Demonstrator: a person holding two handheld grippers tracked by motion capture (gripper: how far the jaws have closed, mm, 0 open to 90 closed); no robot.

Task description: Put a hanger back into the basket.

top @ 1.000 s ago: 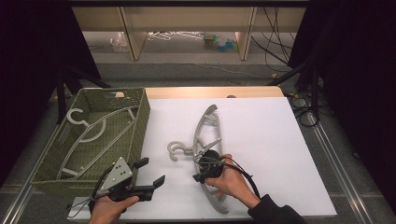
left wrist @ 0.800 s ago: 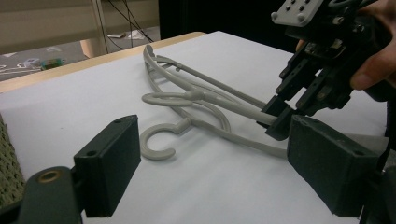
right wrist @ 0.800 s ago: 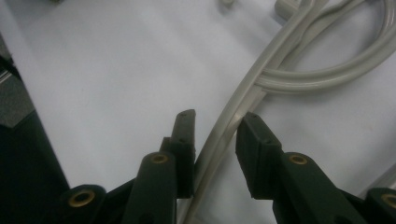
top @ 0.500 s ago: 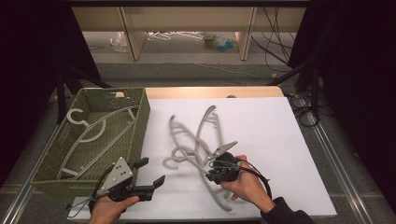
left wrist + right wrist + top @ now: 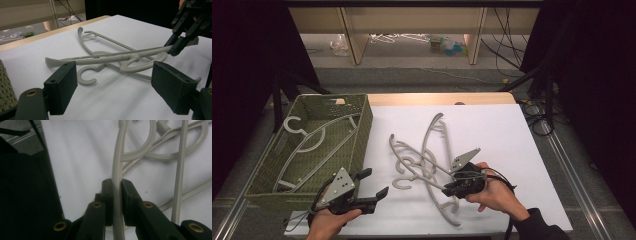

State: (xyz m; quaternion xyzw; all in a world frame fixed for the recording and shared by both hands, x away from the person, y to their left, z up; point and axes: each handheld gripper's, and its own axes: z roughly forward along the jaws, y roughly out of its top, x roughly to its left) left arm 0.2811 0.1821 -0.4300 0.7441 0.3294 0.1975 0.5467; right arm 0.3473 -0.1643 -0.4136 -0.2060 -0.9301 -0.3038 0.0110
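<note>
the right gripper (image 5: 447, 190) is clamped on the arm of a grey plastic hanger (image 5: 419, 170), its jaws having just been closing onto it; in the right gripper view the two black pads press on either side of the hanger's thin arm (image 5: 117, 195), which runs straight up between them. in the high view this lifted hanger lies across a second grey hanger (image 5: 432, 145) on the white desk (image 5: 512, 140), the two crossing near the middle of the sheet, with a hook (image 5: 402, 182) curling just in front of them on the desk. the held end is up off the surface at the right gripper, while the far end points toward the basket side. the left gripper view shows the same pair from low down: the held hanger's arm (image 5: 100, 59) stretches across above the other hanger's loops, and the right gripper (image 5: 178, 46) pinches its end at the upper right.

the left gripper (image 5: 374, 187) sits near the front edge of the desk, just beside the green basket (image 5: 362, 135), with its jaws standing wide apart and nothing between them. it is well apart from the hangers. the basket stands at the left of the desk and holds two more grey hangers (image 5: 307, 142) lying inside it.
</note>
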